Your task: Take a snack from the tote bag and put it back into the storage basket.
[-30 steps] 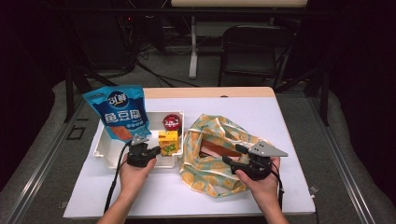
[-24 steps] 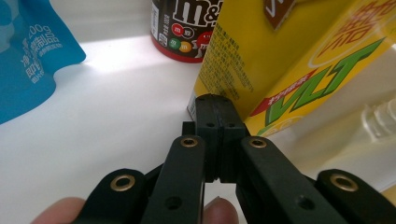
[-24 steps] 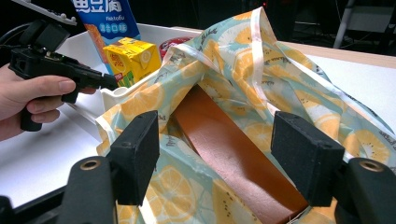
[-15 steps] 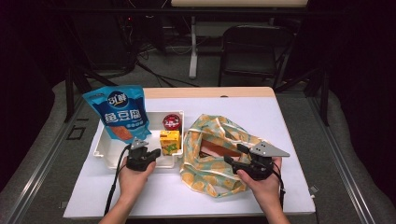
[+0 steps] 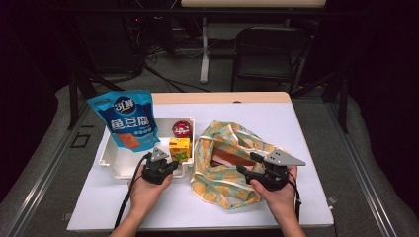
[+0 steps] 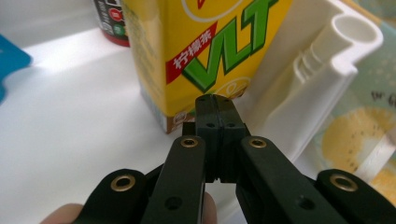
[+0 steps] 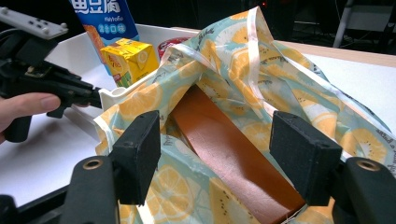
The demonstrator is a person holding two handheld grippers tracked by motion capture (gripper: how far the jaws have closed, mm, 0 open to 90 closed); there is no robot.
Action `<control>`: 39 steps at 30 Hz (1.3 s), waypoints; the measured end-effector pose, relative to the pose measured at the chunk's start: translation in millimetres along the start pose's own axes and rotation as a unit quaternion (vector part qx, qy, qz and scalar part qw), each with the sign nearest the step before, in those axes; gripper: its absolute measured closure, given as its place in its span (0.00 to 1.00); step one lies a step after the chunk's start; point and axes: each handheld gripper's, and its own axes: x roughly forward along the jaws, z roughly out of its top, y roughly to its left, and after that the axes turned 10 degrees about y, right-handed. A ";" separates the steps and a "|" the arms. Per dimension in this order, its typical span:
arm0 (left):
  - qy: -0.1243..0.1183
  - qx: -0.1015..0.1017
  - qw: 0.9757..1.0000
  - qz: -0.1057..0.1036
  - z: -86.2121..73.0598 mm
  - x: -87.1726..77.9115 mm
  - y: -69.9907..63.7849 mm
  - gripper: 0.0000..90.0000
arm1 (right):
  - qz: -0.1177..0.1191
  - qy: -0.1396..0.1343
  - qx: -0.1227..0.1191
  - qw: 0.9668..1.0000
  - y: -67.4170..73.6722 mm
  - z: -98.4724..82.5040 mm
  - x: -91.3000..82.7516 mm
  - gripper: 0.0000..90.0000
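Observation:
A yellow lemon-tea carton [image 5: 179,147] stands upright in the right end of a white tray [image 5: 111,160]. My left gripper [image 5: 170,167] is at the tray's near rim. Its jaws are shut with nothing between them, and the tip [image 6: 215,100] sits just short of the carton's [image 6: 205,42] lower corner. A cloth bag [image 5: 222,173] printed with orange slices lies open to the right of the tray, with a flat brown box [image 5: 227,159] inside. My right gripper [image 5: 247,163] hovers open at the bag's mouth, its jaws [image 7: 222,149] spread wide either side of the brown box [image 7: 219,126], touching nothing.
A blue snack pouch [image 5: 127,121] leans upright in the tray's left part. A small red-lidded cup [image 5: 182,129] stands behind the carton. The white table ends in a wooden strip [image 5: 222,98] at the far side. A black chair [image 5: 267,54] stands beyond it.
My left gripper has edged slightly right along the tray's rim toward the carton. The right gripper, the bag and the tray's contents have stayed put.

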 end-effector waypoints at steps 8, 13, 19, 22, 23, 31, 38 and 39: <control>0.008 0.002 1.000 0.006 12.7 12.7 -0.2 1.00 | -0.002 -0.002 0.001 1.000 -2.3 0.0 -2.4 0.38; 0.011 0.013 1.000 0.003 19.3 17.1 2.1 1.00 | -0.002 -0.001 0.000 1.000 -2.7 -0.2 -2.4 0.38; 0.001 0.011 1.000 0.006 23.1 22.3 5.6 1.00 | -0.003 0.001 0.003 1.000 -4.1 -0.6 -2.8 0.38; 0.007 0.013 1.000 0.000 24.3 21.9 6.2 1.00 | -0.001 0.001 0.002 1.000 -4.5 -0.7 -2.9 0.40; 0.000 0.013 1.000 -0.001 23.5 22.1 6.0 1.00 | 0.001 0.001 0.001 1.000 -4.5 -0.6 -3.1 0.42; -0.045 -0.013 0.999 -0.019 11.1 -11.3 7.5 0.96 | 0.003 -0.004 -0.009 1.000 -9.7 -2.2 -7.1 0.84; -0.094 -0.010 0.995 -0.015 -4.6 -43.5 0.2 0.92 | -0.045 0.029 -0.002 0.999 -22.4 -11.5 -5.6 1.00; -0.103 -0.007 0.995 -0.012 -6.6 -46.0 -1.7 0.91 | -0.048 0.032 -0.001 0.998 -24.5 -13.8 -6.9 1.00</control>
